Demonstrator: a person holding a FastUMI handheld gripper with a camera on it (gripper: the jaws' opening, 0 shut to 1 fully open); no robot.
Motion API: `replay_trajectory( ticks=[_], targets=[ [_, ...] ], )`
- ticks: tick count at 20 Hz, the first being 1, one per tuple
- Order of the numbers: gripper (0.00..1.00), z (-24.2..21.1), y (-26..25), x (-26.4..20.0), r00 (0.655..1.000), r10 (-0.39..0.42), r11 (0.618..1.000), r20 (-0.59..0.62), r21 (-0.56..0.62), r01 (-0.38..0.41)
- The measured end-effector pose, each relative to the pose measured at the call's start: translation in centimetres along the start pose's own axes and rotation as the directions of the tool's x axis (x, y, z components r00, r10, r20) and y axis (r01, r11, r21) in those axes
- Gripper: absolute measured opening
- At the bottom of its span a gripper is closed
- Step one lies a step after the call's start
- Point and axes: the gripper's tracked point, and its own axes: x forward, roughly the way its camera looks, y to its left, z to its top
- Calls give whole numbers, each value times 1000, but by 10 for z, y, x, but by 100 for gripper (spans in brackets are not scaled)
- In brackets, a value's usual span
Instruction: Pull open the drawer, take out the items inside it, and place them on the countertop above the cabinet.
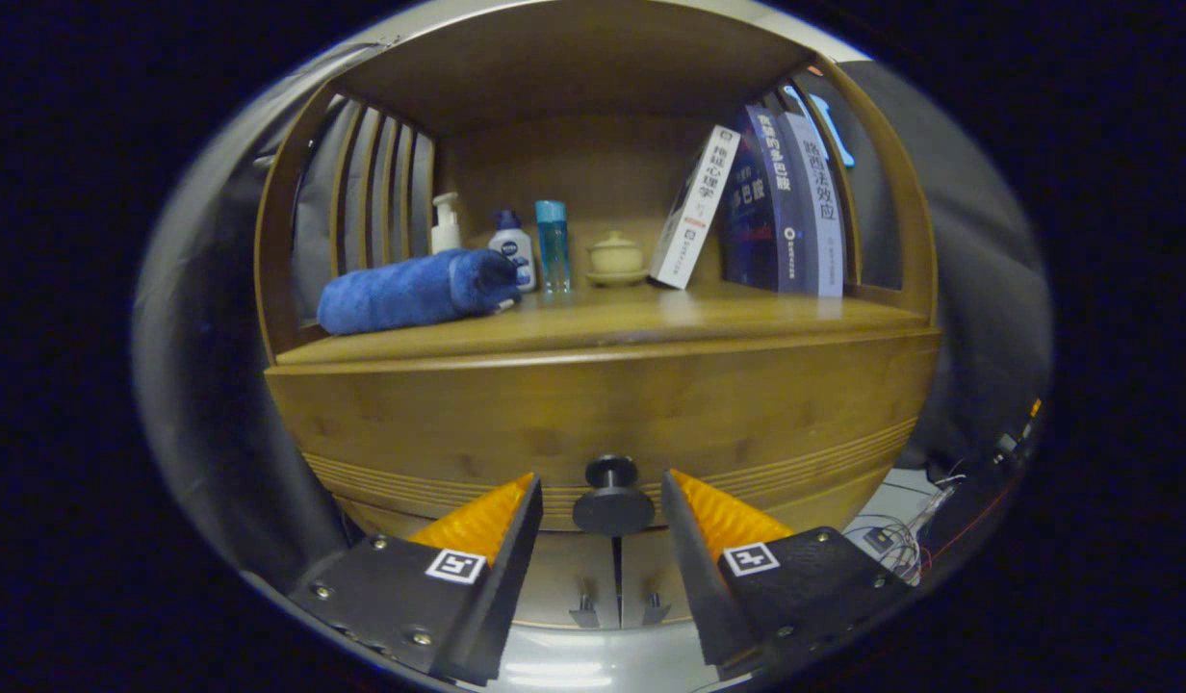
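Drawer (603,423) of warm wood sits closed, its dark round knob (612,500) between the open tool (601,496) fingers, untouched.

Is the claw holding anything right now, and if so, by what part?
Nothing is held. The claw is open, its fingers either side of the drawer knob without touching it. The drawer is still closed.

A rolled-up blue fuzzy towel (412,291) lies on its side. Behind it stand a small white pump bottle (446,224), a white bottle with a blue cap (512,247) and a tall clear blue bottle (553,244). A little cream lidded cup on a saucer (615,257) sits beside a leaning white book (694,208) and dark blue books (784,204)
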Motion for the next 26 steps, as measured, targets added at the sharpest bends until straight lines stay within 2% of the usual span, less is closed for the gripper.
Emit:
replay_trajectory(
  ticks=[2, 3, 4, 5, 7, 9, 16, 26],
  targets=[
    [50, 3, -1, -6, 1000, -13, 999, 15, 35, 12],
    [51, 6, -1, -3, 999, -15, 999, 28, 38, 14],
    [48, -3, 0, 12, 1000, -15, 1000, 24, 22, 14],
    [45, 8, -3, -3, 999, -24, 1000, 40, 9, 23],
    [39, 6, -2, -5, 998, -33, 999, 47, -27, 34],
    [34, 4, -1, -6, 999, -24, 1000, 44, -13, 25],
    [34, -4, -7, -40, 998, -15, 1000, 56, -19, 16],
    [34, -31, -11, -124, 998, -19, 1000, 54, -24, 21]
  ],
)
